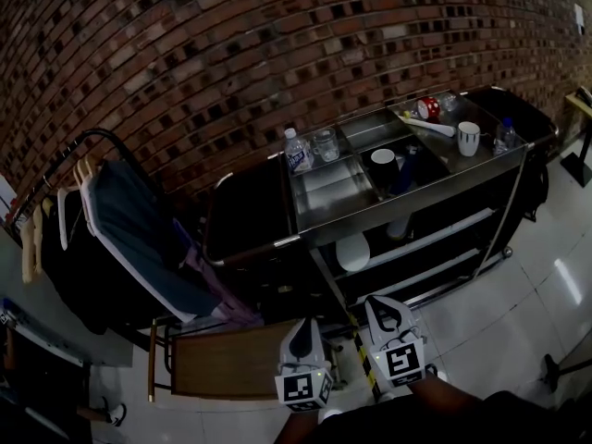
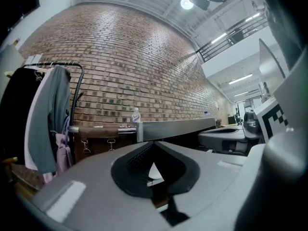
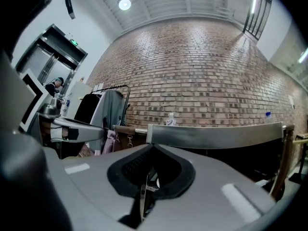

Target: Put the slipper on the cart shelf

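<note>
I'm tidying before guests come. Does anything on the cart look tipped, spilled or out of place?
On the cart's top tray, the red spotted cup seems to lie on its side beside a white utensil, while the white mug stands upright. No spill shows. What looks like a white slipper sits on the shelf below.

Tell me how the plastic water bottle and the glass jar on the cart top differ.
The clear plastic water bottle is taller and slimmer; the clear glass jar is shorter and wider. The bottle carries a blue label and white cap; the jar shows no label. Both are see-through, upright and side by side at the left end of the steel cart top.
</note>
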The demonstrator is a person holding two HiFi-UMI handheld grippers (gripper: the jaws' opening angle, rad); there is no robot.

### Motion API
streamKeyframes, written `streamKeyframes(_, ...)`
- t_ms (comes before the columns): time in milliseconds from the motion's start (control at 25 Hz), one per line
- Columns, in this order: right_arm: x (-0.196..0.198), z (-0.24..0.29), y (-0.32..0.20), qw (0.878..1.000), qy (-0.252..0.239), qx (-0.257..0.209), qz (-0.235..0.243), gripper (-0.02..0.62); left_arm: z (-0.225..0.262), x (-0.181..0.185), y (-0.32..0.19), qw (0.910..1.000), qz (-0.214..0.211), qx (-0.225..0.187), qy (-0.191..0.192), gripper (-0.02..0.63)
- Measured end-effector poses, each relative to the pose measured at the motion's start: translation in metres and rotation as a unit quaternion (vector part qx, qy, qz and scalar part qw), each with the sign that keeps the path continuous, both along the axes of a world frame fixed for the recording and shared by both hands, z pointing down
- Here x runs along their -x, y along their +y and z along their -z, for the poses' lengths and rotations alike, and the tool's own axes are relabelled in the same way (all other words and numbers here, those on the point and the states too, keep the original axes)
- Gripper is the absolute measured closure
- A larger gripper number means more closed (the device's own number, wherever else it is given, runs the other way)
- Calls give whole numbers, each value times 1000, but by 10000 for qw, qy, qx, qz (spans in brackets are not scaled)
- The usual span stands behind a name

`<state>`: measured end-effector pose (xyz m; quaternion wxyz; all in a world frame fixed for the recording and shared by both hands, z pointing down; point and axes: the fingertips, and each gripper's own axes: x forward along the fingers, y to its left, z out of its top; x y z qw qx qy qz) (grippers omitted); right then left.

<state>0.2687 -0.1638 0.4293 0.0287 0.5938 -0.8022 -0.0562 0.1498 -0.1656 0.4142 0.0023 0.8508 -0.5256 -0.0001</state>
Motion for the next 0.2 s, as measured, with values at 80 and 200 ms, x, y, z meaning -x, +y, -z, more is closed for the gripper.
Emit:
streamKeyframes(80,-3,5,1,10000,11,-54,-7,594,-3,-1,0,10000,-3,-14,-14,592)
streamKeyframes(200,-5,15,3,9999,72,-113,2,594,-6,-2,1,10000,-1,-29,-54,592)
